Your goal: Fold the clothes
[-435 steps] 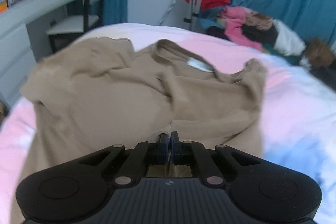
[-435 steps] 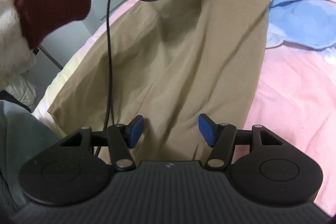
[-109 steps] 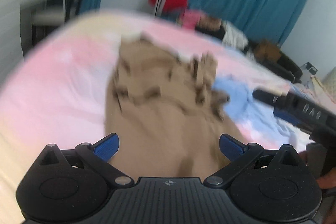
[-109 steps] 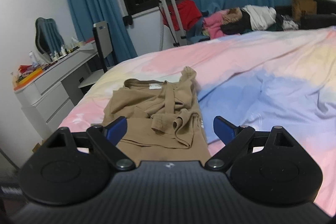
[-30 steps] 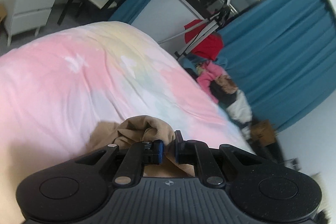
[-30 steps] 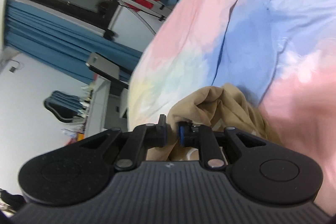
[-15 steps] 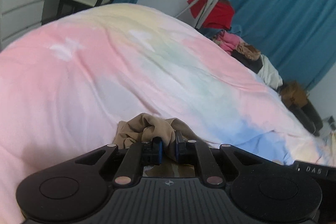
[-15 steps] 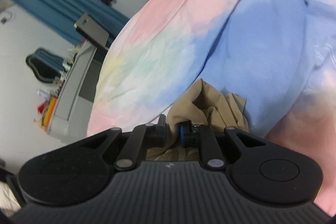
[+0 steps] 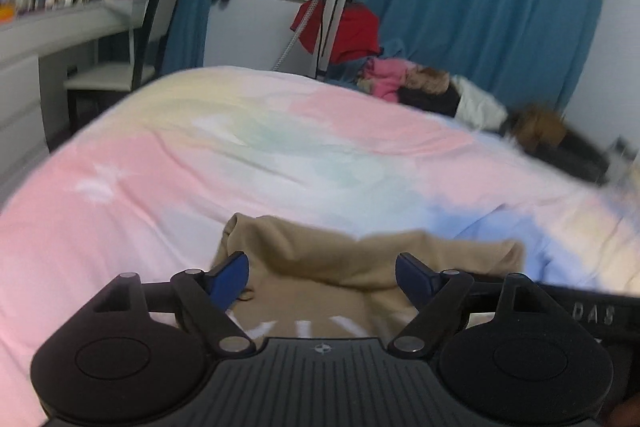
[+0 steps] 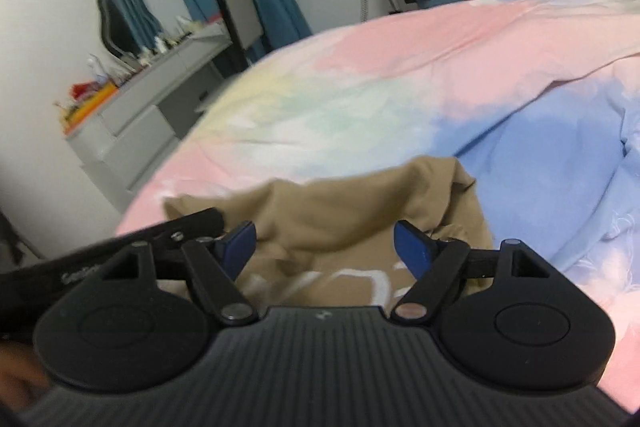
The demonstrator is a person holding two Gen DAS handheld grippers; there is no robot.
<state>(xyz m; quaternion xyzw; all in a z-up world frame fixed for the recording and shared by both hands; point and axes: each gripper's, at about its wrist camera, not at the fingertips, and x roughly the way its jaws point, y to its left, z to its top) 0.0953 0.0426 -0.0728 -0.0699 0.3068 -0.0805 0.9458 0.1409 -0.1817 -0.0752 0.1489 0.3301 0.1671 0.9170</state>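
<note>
My left gripper (image 9: 322,277) hangs over the tan garment (image 9: 344,259), its blue fingers (image 9: 230,275) spread wide and holding nothing. My right gripper (image 10: 324,247) does the same from the other side, fingers (image 10: 412,247) apart. The garment lies folded over on the pastel duvet (image 9: 240,155) of the bed, just ahead of both grippers; white marks on it, perhaps lettering, are too blurred to read.

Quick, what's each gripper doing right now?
Left gripper: open, holding nothing, over the tan shirt.
Right gripper: open, holding nothing, over it too.
</note>
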